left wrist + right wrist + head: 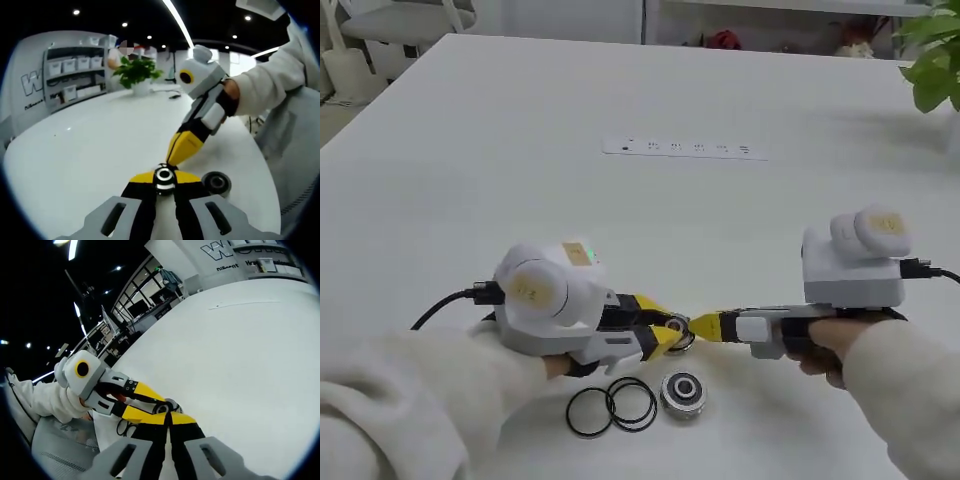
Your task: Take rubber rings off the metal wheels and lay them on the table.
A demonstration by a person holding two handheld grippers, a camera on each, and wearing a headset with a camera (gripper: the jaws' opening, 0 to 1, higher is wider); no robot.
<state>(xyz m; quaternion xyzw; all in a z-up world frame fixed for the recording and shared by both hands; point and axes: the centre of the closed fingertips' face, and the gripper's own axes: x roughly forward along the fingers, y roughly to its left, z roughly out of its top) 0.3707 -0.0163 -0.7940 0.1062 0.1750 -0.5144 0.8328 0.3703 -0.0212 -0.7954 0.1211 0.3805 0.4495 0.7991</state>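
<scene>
Now my left tongs point(658, 338) are clamped on a metal wheel point(164, 178) close over the white surface point(620, 230), and my right tongs point(703, 326) are pinched together at its rim; whether they grip a ring I cannot tell. Two rubber rings point(610, 408) lie overlapping beside a second wheel point(683, 392) near me, a power strip point(685, 149) and a plant point(932, 55) sit farther off, and shelves point(75, 75) line the wall.

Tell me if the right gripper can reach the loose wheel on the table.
Probably yes: the loose wheel lies uncovered near the right gripper, though its jaws are at the left gripper's held wheel.
</scene>
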